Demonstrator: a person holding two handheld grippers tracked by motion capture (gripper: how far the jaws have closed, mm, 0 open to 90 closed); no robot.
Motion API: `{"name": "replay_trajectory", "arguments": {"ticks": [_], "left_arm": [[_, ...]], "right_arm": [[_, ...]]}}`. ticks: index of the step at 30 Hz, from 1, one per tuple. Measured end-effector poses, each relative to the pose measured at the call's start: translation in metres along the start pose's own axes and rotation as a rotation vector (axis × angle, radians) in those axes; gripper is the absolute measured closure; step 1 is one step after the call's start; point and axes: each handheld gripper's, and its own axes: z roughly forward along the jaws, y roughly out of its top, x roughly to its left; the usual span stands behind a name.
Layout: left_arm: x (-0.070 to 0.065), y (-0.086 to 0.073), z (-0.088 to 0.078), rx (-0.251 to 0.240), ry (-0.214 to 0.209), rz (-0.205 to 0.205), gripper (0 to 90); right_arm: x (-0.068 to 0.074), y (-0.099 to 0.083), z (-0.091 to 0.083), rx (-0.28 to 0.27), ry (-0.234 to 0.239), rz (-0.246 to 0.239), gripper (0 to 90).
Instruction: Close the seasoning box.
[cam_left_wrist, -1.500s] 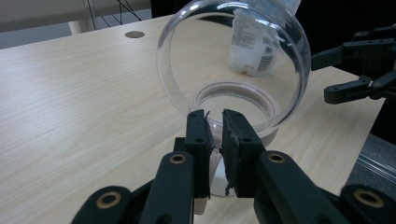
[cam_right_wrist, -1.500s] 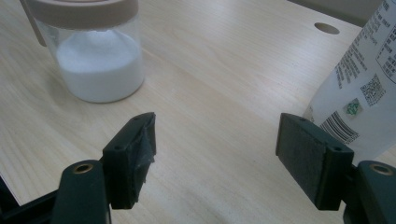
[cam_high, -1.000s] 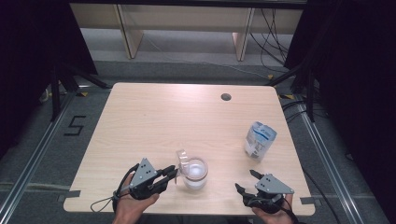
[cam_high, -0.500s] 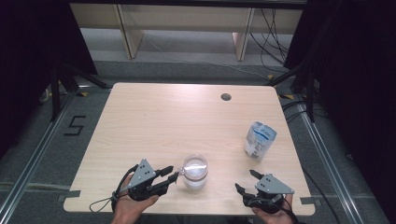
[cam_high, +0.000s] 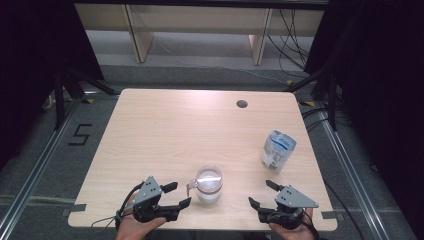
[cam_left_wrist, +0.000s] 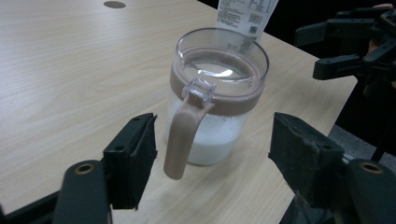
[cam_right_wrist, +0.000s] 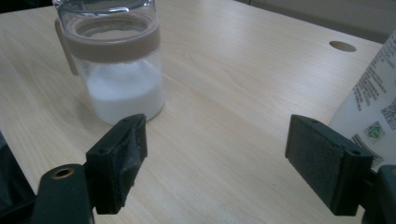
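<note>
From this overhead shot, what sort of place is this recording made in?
Probably a lab or recording bay, not a kitchen: a bare wooden table with a cable hole, black curtains at both sides, loose cables on the floor, and a taped number beside the table.

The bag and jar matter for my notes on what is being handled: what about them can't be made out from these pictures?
- Bag: its print is too small in the high view; the top edge cuts it off in the left gripper view, the right edge in the right gripper view.
- Jar: what the white powder is cannot be told.
- Jar's handle: mostly hidden behind the jar in the right gripper view.
</note>
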Motion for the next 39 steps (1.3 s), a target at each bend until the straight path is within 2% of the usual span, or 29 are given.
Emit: {"name": "replay_trajectory", "arguments": {"ticks": [1,2,3,4,6,7,8,9,10,11,12,13,14,18,20,22,23,25,28,32,33,34,36,38,39], "left_arm": [[0.002,-0.001,-0.001,0.007,0.003,0.013,28.7],[0.002,-0.002,-0.001,0.003,0.005,-0.001,27.2],[0.002,-0.003,-0.002,0.009,0.012,-0.011,26.5],[0.003,-0.004,-0.002,0.006,0.016,-0.019,26.1],[0.005,-0.006,-0.003,0.003,0.014,-0.012,25.8],[0.004,-0.007,-0.004,0.007,0.022,-0.033,25.4],[0.005,-0.007,-0.005,0.009,0.016,-0.028,24.8],[0.005,-0.008,-0.006,0.004,0.017,-0.034,24.6],[0.005,-0.008,-0.006,0.004,0.017,-0.034,24.3],[0.006,-0.008,-0.007,0.008,0.013,-0.017,24.3],[0.005,-0.01,-0.008,0.013,0.03,-0.039,24.0],[0.005,-0.01,-0.008,0.012,0.029,-0.037,24.0],[0.006,-0.012,-0.009,0.015,0.032,-0.031,23.4],[0.005,-0.014,-0.01,0.023,0.036,-0.029,22.4],[0.004,-0.015,-0.01,0.019,0.036,-0.031,22.1],[0.004,-0.016,-0.011,0.027,0.034,-0.001,22.0],[0.003,-0.017,-0.01,0.026,0.039,-0.024,21.4],[0.002,-0.019,-0.011,0.037,0.038,-0.011,21.3],[0.001,-0.022,-0.011,0.038,0.028,-0.01,20.5],[0.003,-0.026,-0.013,0.05,0.023,-0.003,20.0],[0.003,-0.028,-0.014,0.052,0.032,-0.011,19.7],[0.005,-0.03,-0.015,0.057,0.033,-0.004,19.6],[0.007,-0.033,-0.017,0.069,0.036,-0.018,18.8],[0.007,-0.035,-0.018,0.074,0.053,-0.018,18.2],[0.009,-0.036,-0.02,0.087,0.049,-0.004,17.7]], "right_arm": [[0.0,0.0,0.001,0.0,0.014,0.0,19.0],[0.001,0.0,0.002,-0.003,0.029,0.004,18.2],[0.001,0.0,0.001,0.0,0.012,0.002,17.2],[0.002,0.0,0.001,0.008,0.021,0.006,15.7],[0.002,0.0,0.002,0.003,0.029,0.009,15.8],[0.003,0.0,0.003,-0.001,0.038,0.013,15.5],[0.002,-0.001,0.004,0.008,0.048,-0.006,15.6],[0.001,-0.001,0.004,0.004,0.041,-0.005,15.6],[0.002,-0.002,0.005,0.011,0.057,0.016,15.6],[0.002,-0.002,0.005,0.011,0.057,0.016,15.6],[0.0,-0.002,0.005,0.007,0.037,-0.004,15.6],[0.0,-0.002,0.005,0.007,0.037,-0.004,15.6],[0.002,-0.002,0.005,0.017,0.049,0.026,15.6],[0.002,-0.002,0.005,0.018,0.054,0.024,15.6],[0.002,-0.002,0.005,0.019,0.054,0.008,15.6],[0.002,-0.002,0.005,0.021,0.053,0.009,15.6],[0.002,-0.002,0.004,0.025,0.053,0.013,15.6],[0.001,-0.003,0.004,0.011,0.049,0.005,15.6],[0.002,-0.003,0.003,0.038,0.039,0.023,15.6],[0.001,-0.004,0.004,0.056,0.045,0.022,15.6],[0.0,-0.004,0.005,0.072,0.061,0.013,15.7],[-0.001,-0.006,0.004,0.088,0.057,0.02,15.8],[-0.003,-0.009,0.004,0.104,0.059,0.027,15.7],[-0.005,-0.011,0.002,0.115,0.055,0.033,15.6],[-0.006,-0.012,0.0,0.117,0.057,0.024,15.7]]}}
